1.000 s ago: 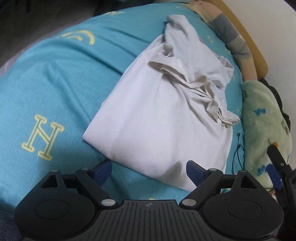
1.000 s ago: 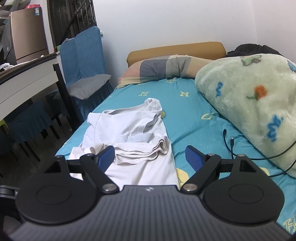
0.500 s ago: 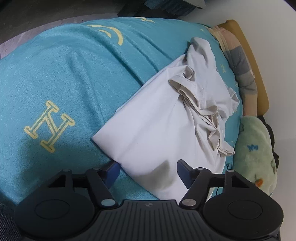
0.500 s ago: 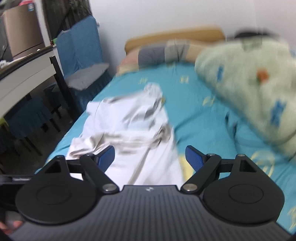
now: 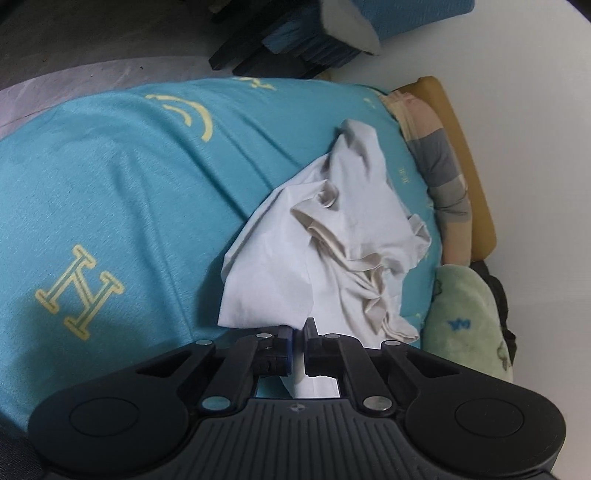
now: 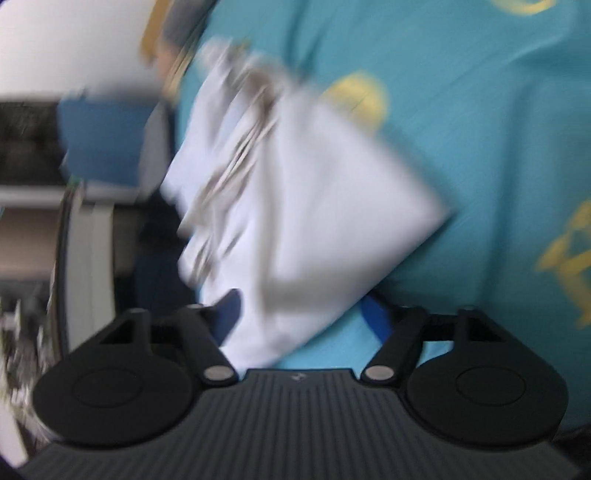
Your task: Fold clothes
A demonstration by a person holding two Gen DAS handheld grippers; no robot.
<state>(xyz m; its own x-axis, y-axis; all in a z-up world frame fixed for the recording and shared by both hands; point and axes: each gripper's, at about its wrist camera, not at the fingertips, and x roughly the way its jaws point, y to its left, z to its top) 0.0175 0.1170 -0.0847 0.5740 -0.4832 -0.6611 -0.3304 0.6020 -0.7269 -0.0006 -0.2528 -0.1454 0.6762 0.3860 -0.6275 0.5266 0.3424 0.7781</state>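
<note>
The left hand-held gripper (image 5: 298, 332) is clenched on the near edge of the shirt (image 5: 325, 251); white cloth is pinched between the two blue-padded fingers and a bit of it is seen hanging behind them; the near corner is lifted slightly off the bed (image 5: 110, 192). The shirt is white, partly folded, and lies on the bed's teal sheet, which is printed with yellow letters; its far part is crumpled, with a bunched sleeve and hem folds on top. A striped pillow (image 5: 436, 162) is seen at the head of the bed against a tan headboard (image 5: 476, 206); a green blanket (image 5: 469, 314) lies to the right of the shirt, close to its crumpled end. A blue chair (image 5: 332, 33) is seen beyond the bed's far side.

The right hand-held gripper (image 6: 299, 314) is seen in a heavily blurred view; its jaws are closing but the pads are not yet pressed on anything; a corner of the shirt (image 6: 303, 206) lies between the fingers, overlapping the left pad (image 6: 231, 306), while the right pad (image 6: 375, 317) is apart from the cloth, over the sheet (image 6: 480, 110). Whether the left pad touches the cloth cannot be told. Blurred furniture is seen at the left edge; details cannot be made out.
</note>
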